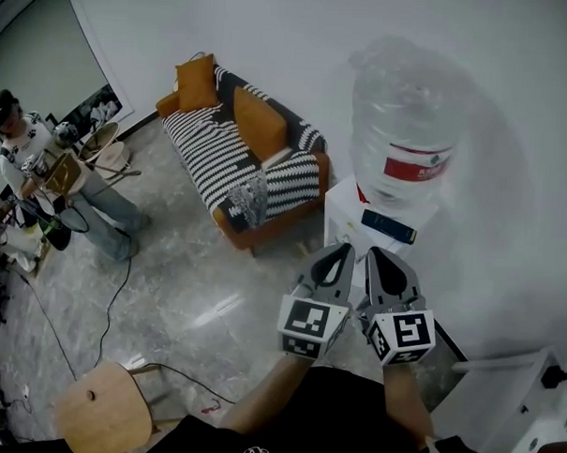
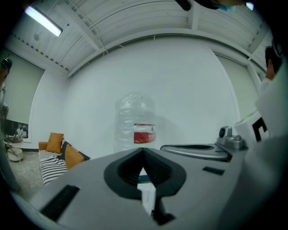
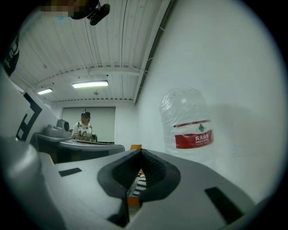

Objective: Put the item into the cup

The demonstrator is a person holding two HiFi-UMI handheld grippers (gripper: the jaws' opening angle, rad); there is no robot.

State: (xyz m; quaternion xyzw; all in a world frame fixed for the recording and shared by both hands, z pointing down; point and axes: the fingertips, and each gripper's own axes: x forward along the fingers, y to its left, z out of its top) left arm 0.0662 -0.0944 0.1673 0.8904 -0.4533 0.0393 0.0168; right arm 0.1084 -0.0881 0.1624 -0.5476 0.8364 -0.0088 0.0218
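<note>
My left gripper (image 1: 342, 249) and right gripper (image 1: 376, 253) are held side by side in the air, tips pointing at a white water dispenser (image 1: 345, 214). Both are shut, tips touching, with nothing between them. In the left gripper view the left gripper (image 2: 143, 150) points at the big clear water bottle (image 2: 135, 126). The right gripper view shows the right gripper (image 3: 141, 152) with the same bottle (image 3: 189, 130) to its right. No cup or loose item shows in any view. A dark blue flat object (image 1: 389, 225) lies on the dispenser's top.
The large bottle (image 1: 403, 132) stands on the dispenser against the white wall. A striped sofa (image 1: 240, 153) with orange cushions is to the left. A person (image 1: 42, 173) stands far left. A wooden stool (image 1: 102, 410) and a floor cable (image 1: 121, 289) lie nearby.
</note>
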